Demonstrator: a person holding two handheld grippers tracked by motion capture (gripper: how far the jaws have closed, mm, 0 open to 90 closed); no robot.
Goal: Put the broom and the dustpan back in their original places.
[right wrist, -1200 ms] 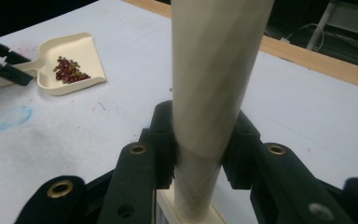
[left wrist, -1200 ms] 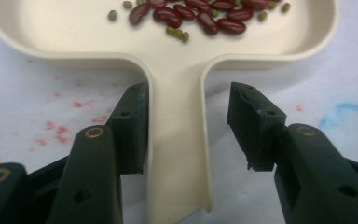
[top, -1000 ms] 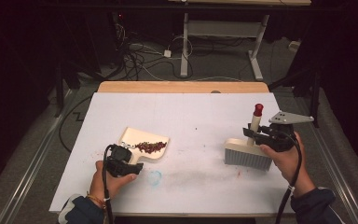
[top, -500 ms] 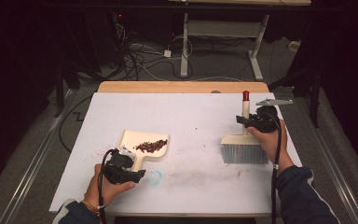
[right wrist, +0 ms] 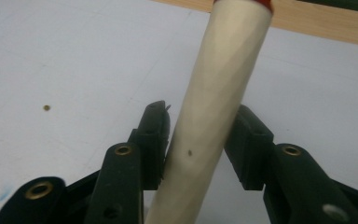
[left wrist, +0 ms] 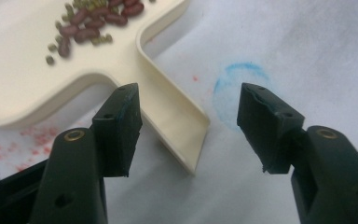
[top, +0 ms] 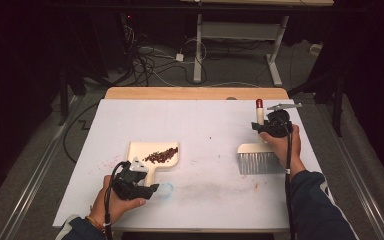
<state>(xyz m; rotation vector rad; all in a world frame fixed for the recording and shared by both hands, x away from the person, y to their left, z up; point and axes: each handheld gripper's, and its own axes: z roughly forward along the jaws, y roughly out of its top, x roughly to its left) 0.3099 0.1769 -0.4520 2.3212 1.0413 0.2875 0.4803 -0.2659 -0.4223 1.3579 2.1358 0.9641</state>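
Cream plastic forms the dustpan (top: 154, 155), which lies flat on the white worktop (top: 205, 125) left of its middle, nearer the near edge than the far one. Its long axis runs from near to far: the wide scoop faces the far edge and the short handle (left wrist: 177, 121) points back toward the person. A small heap of dark red and green beans (top: 161, 155) sits on the scoop. The left gripper (top: 145, 186) hovers at the handle's end, and its jaws have just been opening; in the left gripper view they stand spread, with the handle's tip just inside the left jaw and a blue ring mark (left wrist: 240, 91) on the worktop between them, nothing pinched. Red specks dot the surface beside the pan, and the scoop's far part is cut off in that view. Toward the right edge stands the brush (top: 261, 159), bristles spread toward the near edge, its pale, red-tipped handle (right wrist: 214, 107) pointing toward the far edge. The right gripper (top: 264, 126) sits around that handle; its jaws have just been opening too. In the right gripper view a narrow gap shows on each side, though whether the left pad touches is hard to make out. The person's hand hides part of the brush head.
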